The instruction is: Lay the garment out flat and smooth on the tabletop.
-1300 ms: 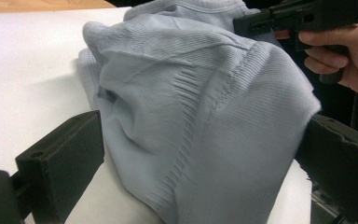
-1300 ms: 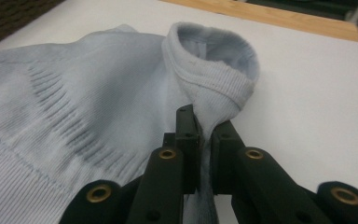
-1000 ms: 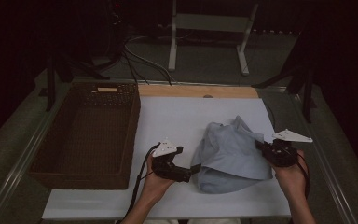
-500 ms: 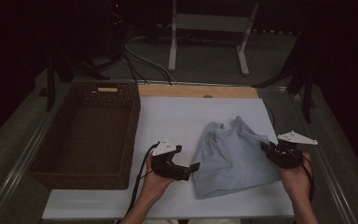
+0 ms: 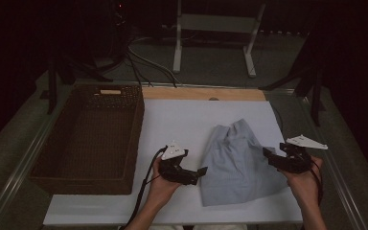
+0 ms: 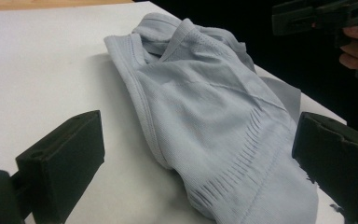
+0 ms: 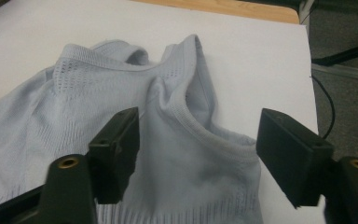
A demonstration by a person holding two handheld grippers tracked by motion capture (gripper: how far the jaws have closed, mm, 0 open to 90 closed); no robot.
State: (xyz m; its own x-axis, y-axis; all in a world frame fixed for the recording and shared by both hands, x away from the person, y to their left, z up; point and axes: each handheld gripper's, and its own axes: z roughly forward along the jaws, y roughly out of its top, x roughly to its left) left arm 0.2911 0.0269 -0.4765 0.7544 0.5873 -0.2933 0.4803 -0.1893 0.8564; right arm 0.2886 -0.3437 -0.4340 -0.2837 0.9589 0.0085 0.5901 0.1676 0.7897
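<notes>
lying flat on the white table sheet (image 5: 182, 120), right of centre: pale blue-grey knit garment (image 5: 239, 163), crumpled at the far end, smoother toward the near edge. ribbed bands and a rolled neckline or armhole edge visible in both gripper views.

left gripper (image 5: 199, 173) just beside the garment's left edge, held low in the left hand (image 5: 160, 189). jaws spread wide, nothing between the pads; cloth just ahead of them on the sheet, not pinched. cable trailing back toward the near table edge.

right gripper (image 5: 268, 155) at the garment's right edge, held in the right hand (image 5: 304, 184). jaws apart, just been opening. garment fabric under and between them in the right gripper view, pads not pressing on it; cloth resting on the sheet, not lifted. grey three-cornered plate on top, pointing right.

both grippers facing each other across the garment, well apart.

dark wicker basket (image 5: 52, 158) on the left part of the table, touching the sheet's left edge, well apart from the garment. bare wooden strip (image 5: 201, 93) along the far edge of the sheet. white stand legs (image 5: 213, 33) and dark cables (image 5: 143, 60) on the floor beyond the table.
</notes>
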